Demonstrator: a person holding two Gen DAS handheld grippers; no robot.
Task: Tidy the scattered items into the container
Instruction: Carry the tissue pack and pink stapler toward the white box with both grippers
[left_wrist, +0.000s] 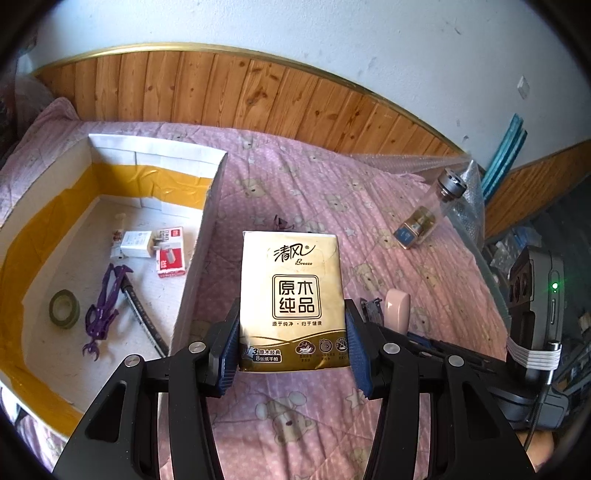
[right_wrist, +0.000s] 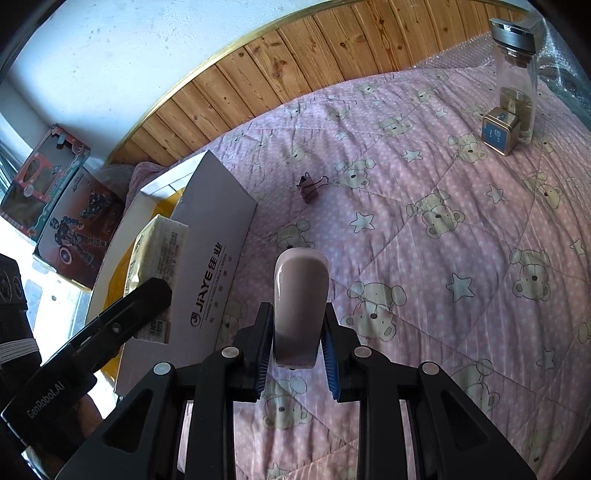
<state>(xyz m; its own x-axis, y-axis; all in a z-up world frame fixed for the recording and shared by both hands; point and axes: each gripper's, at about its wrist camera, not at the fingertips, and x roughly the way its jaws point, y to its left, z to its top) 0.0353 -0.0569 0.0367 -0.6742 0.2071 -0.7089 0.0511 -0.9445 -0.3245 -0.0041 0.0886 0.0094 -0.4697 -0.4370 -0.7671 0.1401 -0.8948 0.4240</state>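
Tissue pack sits clamped in left hand-held gripper; pink stapler clamped in right hand-held gripper. Carry both clear over the wall of the box at ten o'clock, then release.

The tissue pack, at the centre of the left wrist view, carries the brand "清风" with "Breeze" beneath it. A framed block below reads "原木纯品". A band near its lower edge begins with the numeral "3" and reads "原木经典". The remaining small print on the pack is not legible.

The white box, left of centre in the right wrist view, is marked "JIAYE" with "佳业" on its outer wall.

The left gripper's black body, at the lower left of the right wrist view, bears "GenRobot.AI".
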